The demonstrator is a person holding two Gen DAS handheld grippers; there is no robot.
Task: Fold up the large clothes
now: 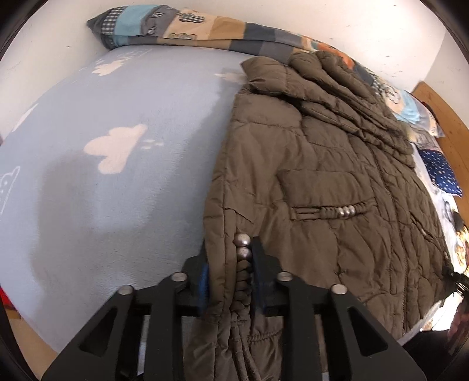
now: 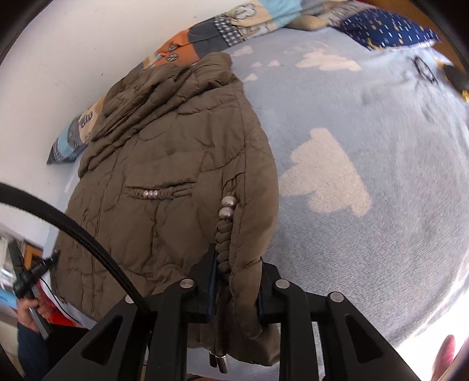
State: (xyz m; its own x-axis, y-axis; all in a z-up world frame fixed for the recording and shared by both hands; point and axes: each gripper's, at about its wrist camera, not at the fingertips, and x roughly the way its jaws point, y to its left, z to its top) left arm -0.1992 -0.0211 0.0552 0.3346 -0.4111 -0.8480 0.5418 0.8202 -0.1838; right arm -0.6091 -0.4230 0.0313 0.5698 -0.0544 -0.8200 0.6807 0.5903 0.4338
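The left gripper [image 1: 230, 272] is clamped on the near left edge of the jacket [image 1: 316, 181], and the right gripper [image 2: 236, 281] is clamped on its near right edge, so the jacket stretches away from both across the blanket [image 1: 102, 187]. It is olive-brown, quilted and puffy, with braided cords carrying silver beads [image 2: 226, 207] and a bunched collar at the far end.

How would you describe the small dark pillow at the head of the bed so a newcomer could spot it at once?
Start at the light blue cloud-print blanket covering the bed, then follow it up to the far end beyond the brown padded jacket. There lies the navy pillow, set apart from the neighbouring patchwork quilt by its deep blue cover dotted with small white marks.
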